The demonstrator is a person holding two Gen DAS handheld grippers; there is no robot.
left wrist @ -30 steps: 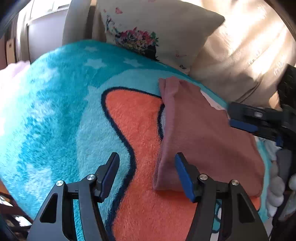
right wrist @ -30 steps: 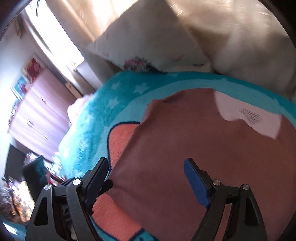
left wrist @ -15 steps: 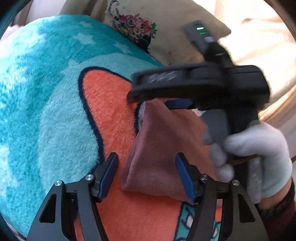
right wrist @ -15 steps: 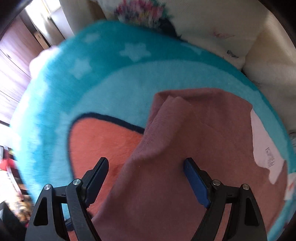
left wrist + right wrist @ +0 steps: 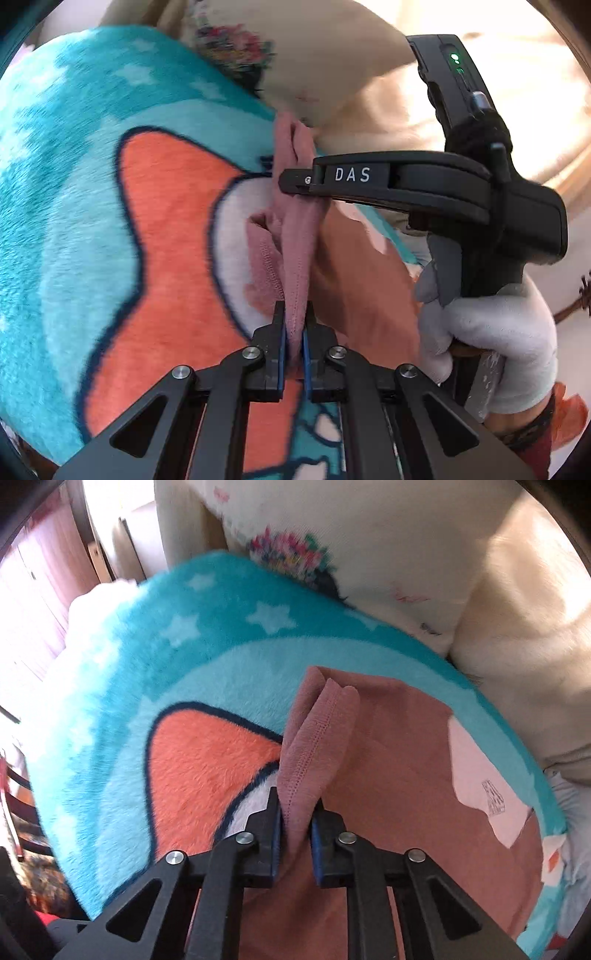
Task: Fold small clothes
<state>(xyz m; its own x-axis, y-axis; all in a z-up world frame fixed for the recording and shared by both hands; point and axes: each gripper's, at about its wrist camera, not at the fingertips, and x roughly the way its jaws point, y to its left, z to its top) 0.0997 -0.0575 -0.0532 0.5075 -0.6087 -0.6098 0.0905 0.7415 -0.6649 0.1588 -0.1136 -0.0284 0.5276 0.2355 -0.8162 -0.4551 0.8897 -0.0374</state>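
Both grippers, jaws just closed, pinch the pink garment's [image 5: 388,775] left hem: left gripper [image 5: 294,328] near, right gripper [image 5: 297,819] farther along it.

A teal fleece blanket [image 5: 207,635] with white stars and an orange patch fills mid-frame. A cream flowered pillow [image 5: 332,535] lies at the top, a beige cushion [image 5: 524,627] at upper right. Bright daylight and a wooden cabinet [image 5: 40,572] show at upper left

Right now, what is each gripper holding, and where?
Both pinch the pink garment along its hemmed side edge: left gripper nearer, right gripper farther up.
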